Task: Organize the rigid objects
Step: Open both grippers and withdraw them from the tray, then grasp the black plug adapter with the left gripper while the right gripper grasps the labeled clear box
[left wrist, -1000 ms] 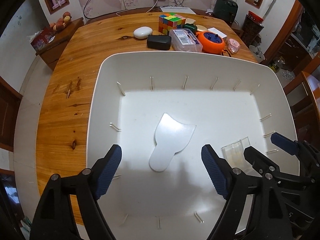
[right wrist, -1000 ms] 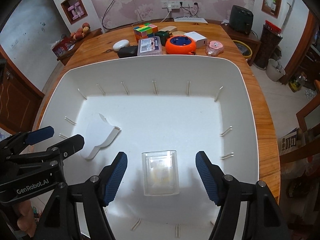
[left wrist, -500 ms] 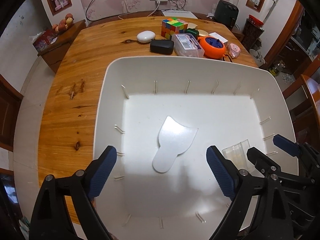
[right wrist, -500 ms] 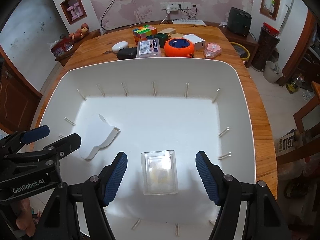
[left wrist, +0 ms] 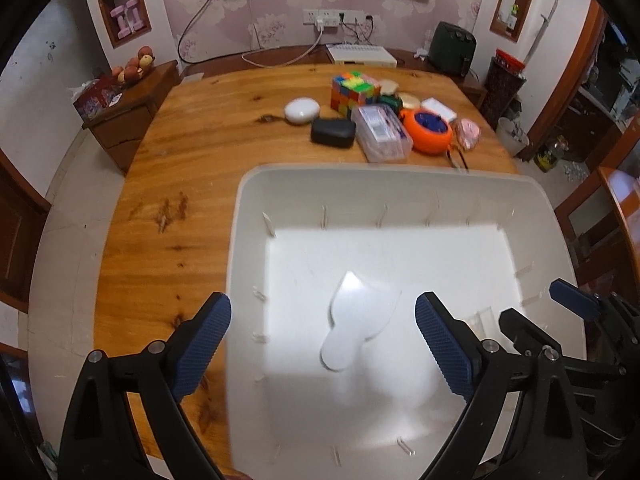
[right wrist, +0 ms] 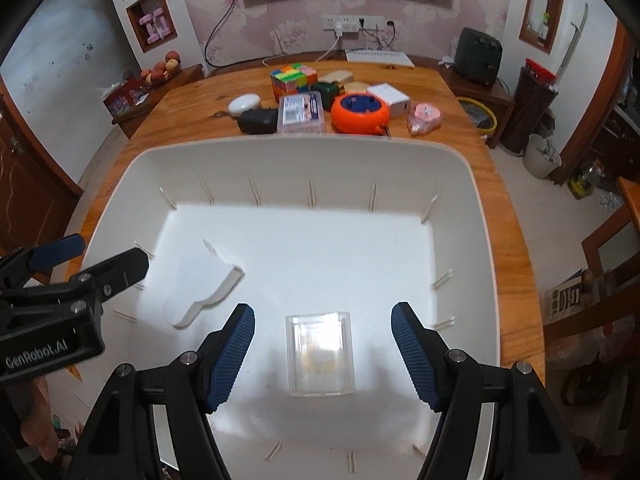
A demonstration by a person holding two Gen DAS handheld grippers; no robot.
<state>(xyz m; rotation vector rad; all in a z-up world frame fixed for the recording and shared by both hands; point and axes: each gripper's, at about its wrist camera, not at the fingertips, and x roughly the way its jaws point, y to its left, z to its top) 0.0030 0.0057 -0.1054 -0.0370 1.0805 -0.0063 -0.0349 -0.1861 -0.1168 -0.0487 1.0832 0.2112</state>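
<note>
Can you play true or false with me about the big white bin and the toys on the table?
1. A clear box sits inside the white bin. True.
2. The right gripper is squeezing the clear box. False: its pads stand apart from it.
3. The colourful cube is in the bin. False: it is on the table behind it.
4. A flat white piece lies in the bin. True.
5. The left gripper holds it. False: open, jaws just widened.

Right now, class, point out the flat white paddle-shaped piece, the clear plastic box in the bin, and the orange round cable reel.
Flat white paddle-shaped piece (right wrist: 200, 286), right wrist view, its broad top face.
Clear plastic box (right wrist: 320, 354), right wrist view, its middle.
Orange round cable reel (right wrist: 360, 114), right wrist view, its top.
</note>
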